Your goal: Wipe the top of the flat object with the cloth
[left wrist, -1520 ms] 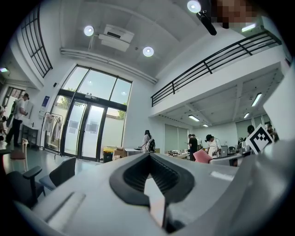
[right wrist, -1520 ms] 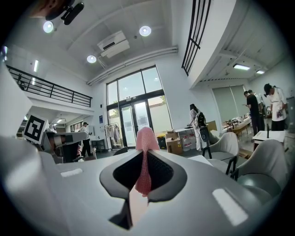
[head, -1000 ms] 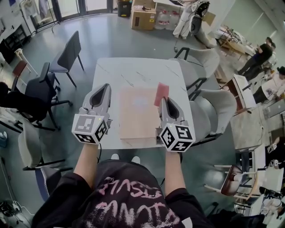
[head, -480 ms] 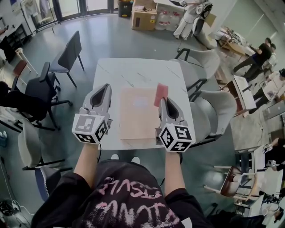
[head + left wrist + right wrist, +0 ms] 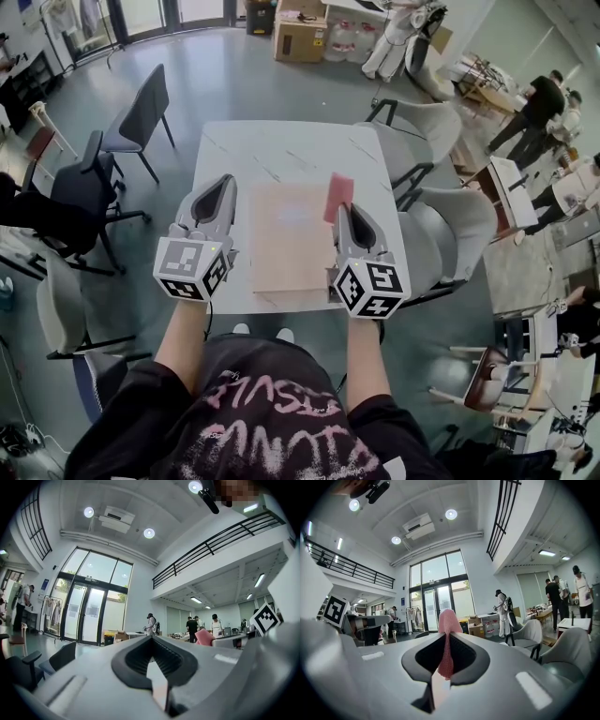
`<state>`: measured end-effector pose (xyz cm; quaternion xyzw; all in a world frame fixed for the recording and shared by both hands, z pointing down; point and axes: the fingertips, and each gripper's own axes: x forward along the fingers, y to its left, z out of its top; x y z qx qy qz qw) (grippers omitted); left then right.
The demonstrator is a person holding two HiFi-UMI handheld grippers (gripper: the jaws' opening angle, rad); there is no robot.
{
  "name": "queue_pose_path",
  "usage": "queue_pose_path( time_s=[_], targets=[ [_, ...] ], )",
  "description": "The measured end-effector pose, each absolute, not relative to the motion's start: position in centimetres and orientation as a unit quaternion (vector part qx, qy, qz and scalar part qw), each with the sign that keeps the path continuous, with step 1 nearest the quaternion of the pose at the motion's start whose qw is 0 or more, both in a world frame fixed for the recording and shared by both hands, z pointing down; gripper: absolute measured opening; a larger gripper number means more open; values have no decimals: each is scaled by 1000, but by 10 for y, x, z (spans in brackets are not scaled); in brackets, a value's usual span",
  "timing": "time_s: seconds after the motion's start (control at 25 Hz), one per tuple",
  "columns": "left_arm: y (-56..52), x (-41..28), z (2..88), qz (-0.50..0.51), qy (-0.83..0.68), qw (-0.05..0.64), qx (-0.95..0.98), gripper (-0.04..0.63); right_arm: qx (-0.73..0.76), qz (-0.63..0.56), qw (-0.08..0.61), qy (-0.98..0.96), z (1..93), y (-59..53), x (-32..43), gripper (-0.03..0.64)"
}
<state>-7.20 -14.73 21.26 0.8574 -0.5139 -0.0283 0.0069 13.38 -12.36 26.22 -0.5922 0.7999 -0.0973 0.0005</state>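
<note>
Open hall, with chairs ringing a white tabletop (image 5: 281,145), is looking much as it did a second ago. Both tools are hovering in nearly the same pose, barely drifting, so I am judging that the wiping is not yet starting. The right tool (image 5: 343,210) is pinching the pink cloth (image 5: 338,192), which is sticking out past its tips over the far right corner of the flat tan board (image 5: 286,248) lying on the tabletop. Whether the cloth is touching the board is unclear. The left tool (image 5: 225,182) is sitting closed and empty beside the board's left edge. I am counting one board, one cloth, two tools and one tabletop.
</note>
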Motion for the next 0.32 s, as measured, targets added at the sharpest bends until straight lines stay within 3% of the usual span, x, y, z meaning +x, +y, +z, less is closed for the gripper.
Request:
queue_pose_path(
  time_s=[0.32],
  targets=[
    [-147, -72, 209, -27, -512, 5, 859, 1, -591, -95, -1, 801, 259, -122, 132, 43]
  ],
)
